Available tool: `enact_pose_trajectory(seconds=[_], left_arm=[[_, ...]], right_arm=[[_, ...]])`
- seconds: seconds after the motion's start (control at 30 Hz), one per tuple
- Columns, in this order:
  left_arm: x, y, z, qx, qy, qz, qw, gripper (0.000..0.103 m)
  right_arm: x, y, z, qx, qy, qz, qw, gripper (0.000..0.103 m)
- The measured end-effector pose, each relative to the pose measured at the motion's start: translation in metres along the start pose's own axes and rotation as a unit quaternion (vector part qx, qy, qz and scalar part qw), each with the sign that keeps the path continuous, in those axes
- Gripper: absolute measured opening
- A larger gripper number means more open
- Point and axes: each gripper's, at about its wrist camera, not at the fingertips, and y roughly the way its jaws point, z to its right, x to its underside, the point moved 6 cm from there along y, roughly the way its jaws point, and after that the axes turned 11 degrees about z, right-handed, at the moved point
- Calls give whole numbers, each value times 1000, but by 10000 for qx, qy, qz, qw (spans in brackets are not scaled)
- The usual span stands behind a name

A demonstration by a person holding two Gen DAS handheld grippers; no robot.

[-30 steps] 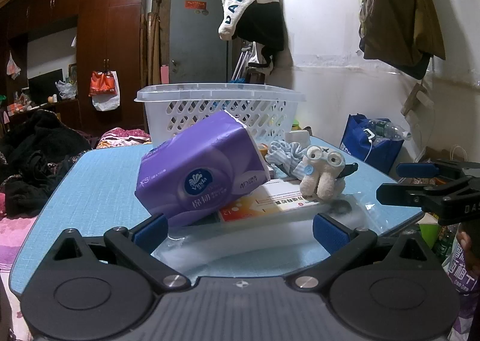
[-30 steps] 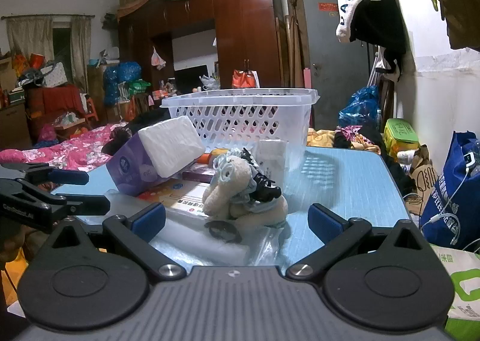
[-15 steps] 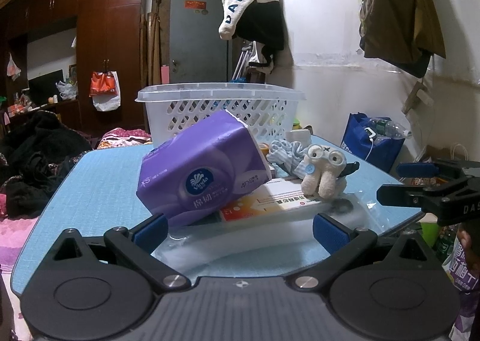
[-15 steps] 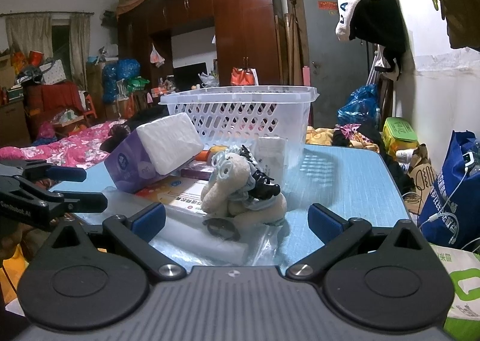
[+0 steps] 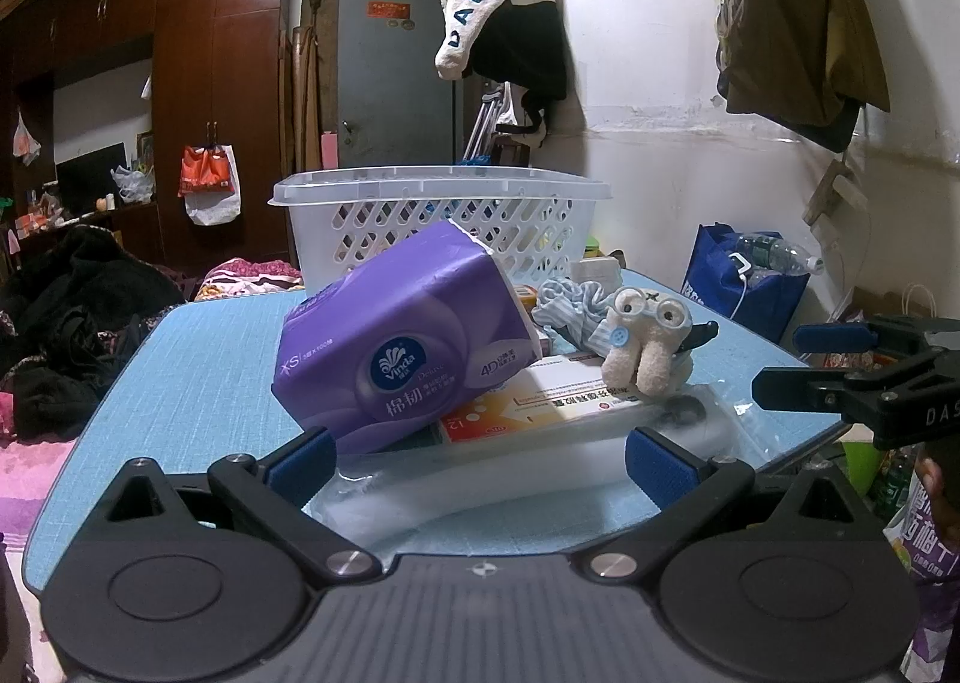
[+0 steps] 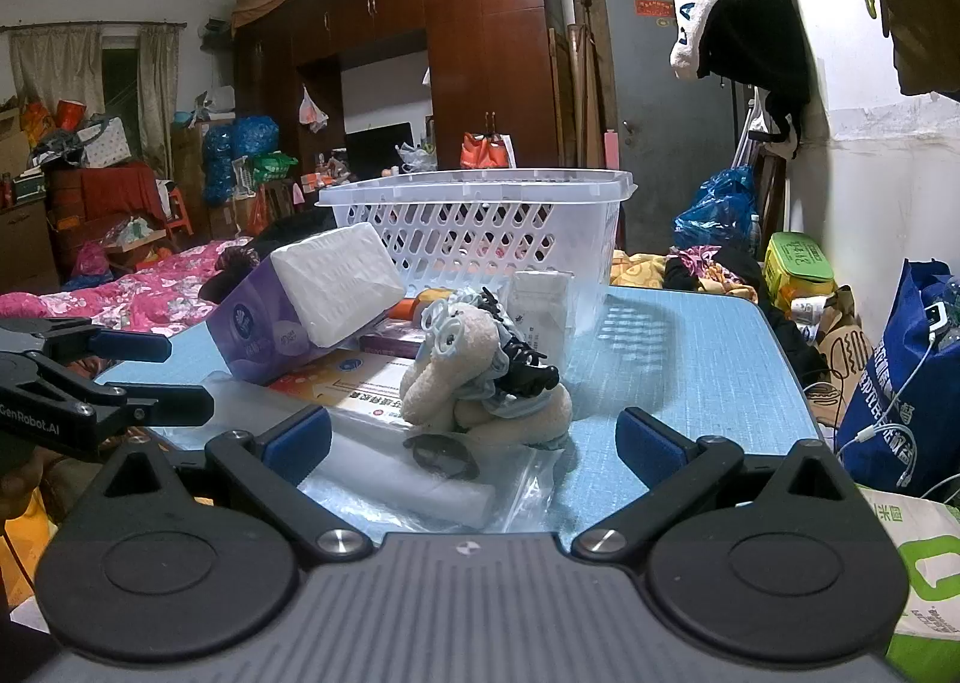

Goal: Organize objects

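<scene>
Several loose things are heaped on a blue table in front of a white plastic basket with a latticed wall, which stands toward the far edge. A purple tissue pack is propped at a tilt, its lower corner on the table and its body leaning on a flat white and orange box; in the right wrist view its white end face is turned up. A beige plush toy with round goggle eyes and a blue button is seated on that box, just beside the pack, and a black hair clip is seen against it. A clear plastic bag is spread under the pile at the near edge.

The left gripper is held low before the pile with its blue-padded fingers spread wide, nothing between them. The right gripper is likewise spread wide and empty, with the toy framed between its fingers but not touched. Each gripper is seen from the other's camera at the table's edge.
</scene>
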Motion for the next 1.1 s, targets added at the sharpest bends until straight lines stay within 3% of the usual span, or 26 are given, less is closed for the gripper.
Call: enact_pose_trajectory(seconds=[1.1], left_arm=[[2,0,4,37,86,-43,9999,103]], right_arm=[[2,0,2,9,3,-48,10000,103]])
